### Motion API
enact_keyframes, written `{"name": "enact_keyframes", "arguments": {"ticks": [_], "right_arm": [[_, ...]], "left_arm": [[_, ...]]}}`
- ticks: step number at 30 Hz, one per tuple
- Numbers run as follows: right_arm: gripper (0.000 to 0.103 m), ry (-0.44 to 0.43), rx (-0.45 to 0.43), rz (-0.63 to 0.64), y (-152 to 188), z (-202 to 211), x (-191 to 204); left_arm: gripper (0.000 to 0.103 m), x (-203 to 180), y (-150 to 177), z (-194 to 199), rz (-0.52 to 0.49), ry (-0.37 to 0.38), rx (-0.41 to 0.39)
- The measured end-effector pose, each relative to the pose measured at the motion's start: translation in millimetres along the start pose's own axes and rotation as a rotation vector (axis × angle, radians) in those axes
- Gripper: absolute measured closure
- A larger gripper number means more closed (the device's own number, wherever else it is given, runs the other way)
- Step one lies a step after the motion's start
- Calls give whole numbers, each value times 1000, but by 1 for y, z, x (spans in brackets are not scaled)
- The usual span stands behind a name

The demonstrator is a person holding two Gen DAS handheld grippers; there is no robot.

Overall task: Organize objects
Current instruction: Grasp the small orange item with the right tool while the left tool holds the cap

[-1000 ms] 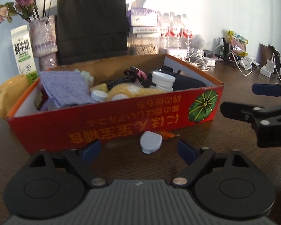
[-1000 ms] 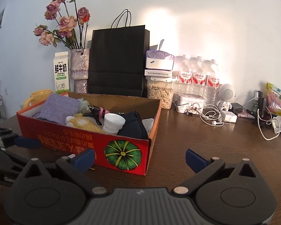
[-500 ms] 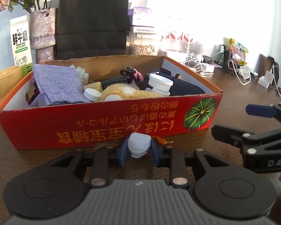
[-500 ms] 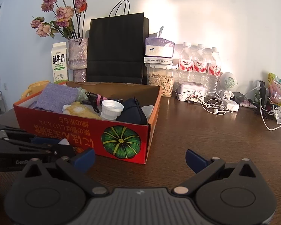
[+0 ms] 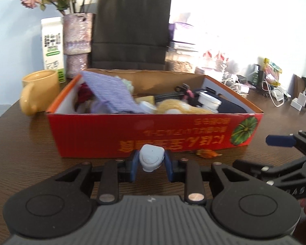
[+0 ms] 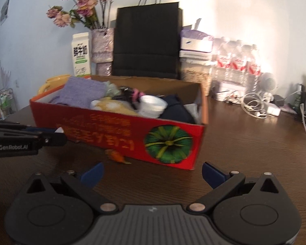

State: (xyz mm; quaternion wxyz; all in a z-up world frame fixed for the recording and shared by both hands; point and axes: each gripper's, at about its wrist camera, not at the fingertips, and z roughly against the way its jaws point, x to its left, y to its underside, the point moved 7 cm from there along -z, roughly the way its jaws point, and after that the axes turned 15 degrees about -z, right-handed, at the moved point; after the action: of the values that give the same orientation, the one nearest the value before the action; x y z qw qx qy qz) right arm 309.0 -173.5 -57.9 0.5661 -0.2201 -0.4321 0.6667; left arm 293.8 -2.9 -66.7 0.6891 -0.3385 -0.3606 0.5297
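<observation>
The left gripper (image 5: 151, 164) pinches a small pale-blue case (image 5: 151, 159) just near of the red box (image 5: 153, 130) (already crowded). The right gripper (image 6: 152, 172) hangs open, empty. The smooth case could slip free during lifting.

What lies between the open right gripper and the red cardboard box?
In the right wrist view, only bare wooden table separates the right gripper from the red cardboard box, apart from a small orange object lying at the box's base.
</observation>
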Motion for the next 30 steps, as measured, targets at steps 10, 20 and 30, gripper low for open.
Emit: {"name": "enact_keyframes", "arguments": {"ticks": [10,20,30], "right_arm": [[28,55,64,-56,2,-30,33],[57,117,59,-119,0,-43,45],[89,51,63,-47,6,-33,60]], "left_arm": [[76,29,8,17,45,6,-29],[76,34,11,25,52,34,-49],[76,35,13,25,59,35,-47]]}}
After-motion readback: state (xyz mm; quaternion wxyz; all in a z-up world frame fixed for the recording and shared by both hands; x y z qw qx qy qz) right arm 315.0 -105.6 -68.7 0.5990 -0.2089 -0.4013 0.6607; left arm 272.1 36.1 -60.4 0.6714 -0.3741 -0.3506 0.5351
